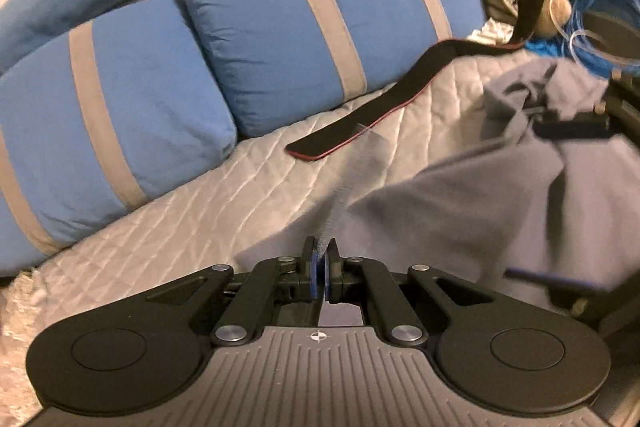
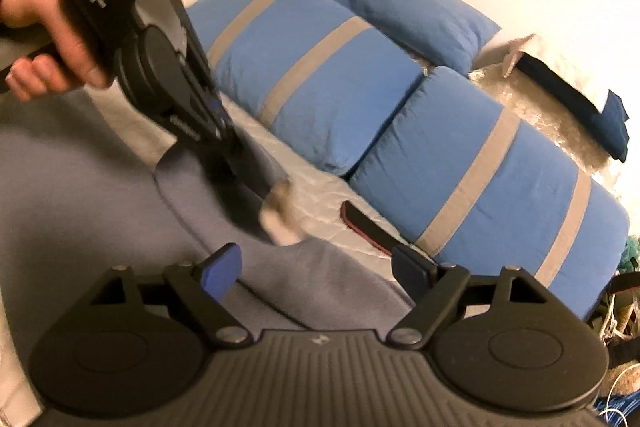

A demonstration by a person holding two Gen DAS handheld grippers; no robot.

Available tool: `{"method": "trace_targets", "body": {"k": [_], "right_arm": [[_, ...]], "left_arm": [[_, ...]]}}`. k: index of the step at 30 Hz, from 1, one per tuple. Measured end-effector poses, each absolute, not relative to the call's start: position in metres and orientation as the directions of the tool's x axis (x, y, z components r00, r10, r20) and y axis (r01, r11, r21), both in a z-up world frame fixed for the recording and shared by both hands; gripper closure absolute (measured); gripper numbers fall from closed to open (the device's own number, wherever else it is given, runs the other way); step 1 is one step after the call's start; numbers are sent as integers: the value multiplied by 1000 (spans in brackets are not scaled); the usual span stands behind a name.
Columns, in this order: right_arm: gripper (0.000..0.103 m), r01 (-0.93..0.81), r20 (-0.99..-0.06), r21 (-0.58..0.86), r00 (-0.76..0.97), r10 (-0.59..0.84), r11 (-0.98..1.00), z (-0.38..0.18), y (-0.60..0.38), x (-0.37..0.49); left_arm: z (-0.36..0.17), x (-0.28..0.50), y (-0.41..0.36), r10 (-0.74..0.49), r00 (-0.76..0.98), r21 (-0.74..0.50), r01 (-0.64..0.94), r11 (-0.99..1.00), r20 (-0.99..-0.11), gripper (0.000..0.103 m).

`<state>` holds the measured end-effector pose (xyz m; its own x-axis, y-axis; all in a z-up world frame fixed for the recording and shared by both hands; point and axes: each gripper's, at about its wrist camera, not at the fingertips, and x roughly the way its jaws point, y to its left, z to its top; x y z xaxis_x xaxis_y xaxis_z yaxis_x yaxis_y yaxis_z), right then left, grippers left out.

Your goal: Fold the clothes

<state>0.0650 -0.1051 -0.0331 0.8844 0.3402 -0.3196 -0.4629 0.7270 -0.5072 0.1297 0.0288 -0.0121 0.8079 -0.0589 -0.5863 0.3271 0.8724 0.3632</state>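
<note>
Your left tool [image 1: 320, 259] is clamped on a thin fold of the grey garment [image 1: 460, 195], angled down over the bed [image 1: 192, 219]. Your right tool [image 2: 316, 267] hovers with its jaws spread wide and opening, nothing pressed between them. Your left hand [image 2: 44, 27] grips its handle from above. The garment lies spread on the quilted bed; its shape is probably a sweatshirt, though blur hides detail. Three blue pillows [image 1: 312, 27] line the far edge, and one black strap [image 1: 360, 115] lies beside them.

three blue pillows [image 1: 328, 27], one grey garment [image 1: 460, 211], one black strap [image 1: 384, 111]
</note>
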Motion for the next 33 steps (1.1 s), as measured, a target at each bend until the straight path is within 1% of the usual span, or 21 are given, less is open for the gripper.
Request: {"method": "trace_targets", "body": {"k": [2, 4, 5, 8, 11, 14, 16, 19, 23, 27, 28, 33], "right_arm": [[13, -460, -326, -533, 886, 330, 709, -40, -102, 64], [13, -458, -329, -552, 888, 323, 697, -44, -100, 63], [13, -459, -329, -552, 887, 324, 696, -44, -100, 62], [13, -467, -337, -539, 882, 328, 701, -44, -97, 62], [13, -470, -343, -547, 881, 326, 693, -45, -92, 64], [13, -480, -348, -558, 876, 334, 677, -47, -87, 62], [13, -487, -348, -569, 873, 343, 663, -48, -84, 59], [13, -493, -350, -582, 870, 348, 647, -50, -82, 56], [13, -482, -354, -587, 875, 329, 651, -49, -83, 58], [13, -468, -355, -578, 882, 311, 669, -47, -86, 61], [13, -467, -357, -574, 882, 307, 673, -47, -87, 61], [13, -454, -367, -575, 887, 281, 681, -47, -91, 61]], "left_arm": [[-15, 131, 40, -28, 818, 378, 296, 877, -575, 100], [-17, 132, 57, -3, 825, 360, 250, 899, -566, 100], [-15, 134, 71, 8, 827, 323, 211, 923, -561, 100], [-9, 142, 123, 46, 819, 153, 51, 987, -572, 100], [-11, 147, 179, 87, 787, -8, -115, 993, -611, 100], [-21, 148, 221, 57, 744, -155, -212, 965, -665, 99], [-27, 148, 234, 32, 731, -210, -236, 949, -681, 99], [-34, 149, 249, -7, 707, -284, -276, 918, -707, 96], [-43, 143, 268, -73, 690, -427, -358, 831, -720, 96], [-49, 137, 280, -113, 695, -520, -409, 750, -710, 96], [-50, 136, 282, -117, 698, -534, -418, 735, -707, 99], [-37, 130, 286, -90, 754, -583, -420, 696, -650, 100]]}}
